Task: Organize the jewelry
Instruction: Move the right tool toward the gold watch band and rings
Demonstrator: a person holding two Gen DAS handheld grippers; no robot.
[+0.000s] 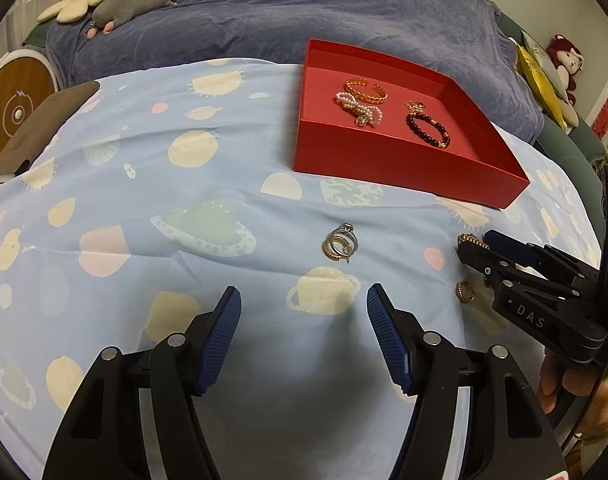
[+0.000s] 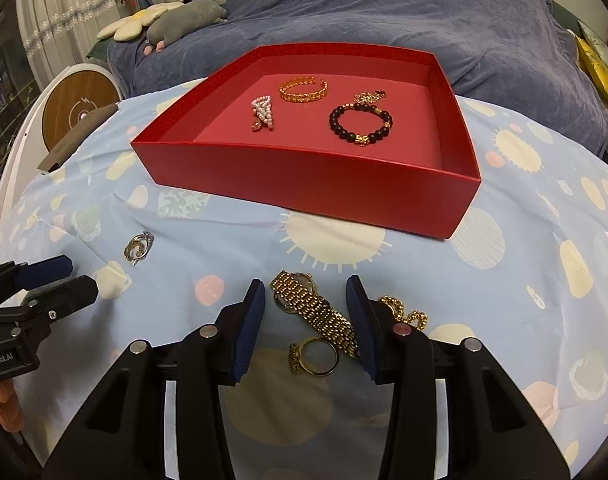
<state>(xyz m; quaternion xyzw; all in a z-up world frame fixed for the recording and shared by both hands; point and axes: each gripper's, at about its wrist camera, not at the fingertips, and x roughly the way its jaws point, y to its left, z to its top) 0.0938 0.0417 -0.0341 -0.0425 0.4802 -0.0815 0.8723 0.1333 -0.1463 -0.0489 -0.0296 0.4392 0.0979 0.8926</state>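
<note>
A red tray on the patterned cloth holds a gold cuff, a pearl bow piece and a dark bead bracelet. My right gripper is open, its fingers either side of a gold watch lying on the cloth. A gold ring lies under it and a gold chain piece to its right. My left gripper is open and empty, just short of a small cluster of rings.
A blue blanket with plush toys lies behind the tray. A round wooden-faced device and a dark flat object sit at the left edge. A small gold earring lies beside the right gripper.
</note>
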